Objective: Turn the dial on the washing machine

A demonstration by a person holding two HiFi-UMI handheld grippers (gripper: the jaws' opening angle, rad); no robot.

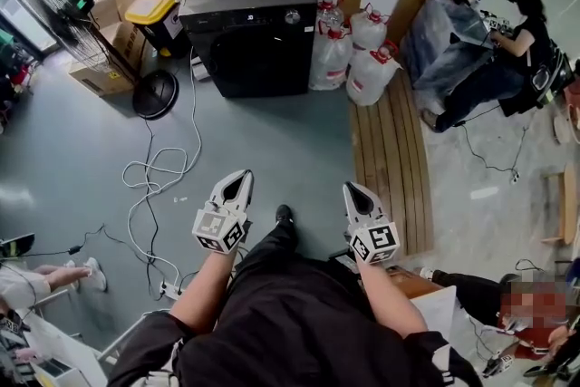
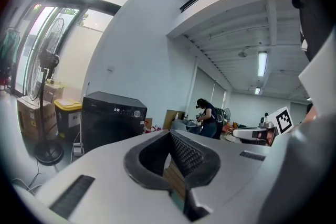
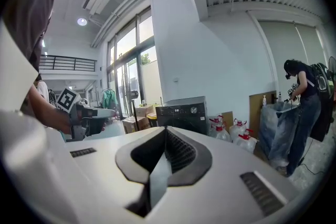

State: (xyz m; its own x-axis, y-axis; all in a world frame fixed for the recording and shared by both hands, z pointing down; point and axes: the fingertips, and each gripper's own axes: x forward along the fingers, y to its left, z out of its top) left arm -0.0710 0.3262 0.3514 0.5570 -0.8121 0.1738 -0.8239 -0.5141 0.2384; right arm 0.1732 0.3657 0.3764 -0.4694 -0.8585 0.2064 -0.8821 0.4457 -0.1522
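Far beyond left gripper (image 1: 237,177) and right gripper (image 1: 352,188), jaws clenched empty, sits the dial (image 1: 292,16).

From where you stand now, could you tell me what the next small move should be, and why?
Probably a step toward the washing machine, leading with the right gripper. The machine stands across the floor, beyond reach, and its dial sits toward its top right, on that gripper's side. It and the left gripper are shut and empty.
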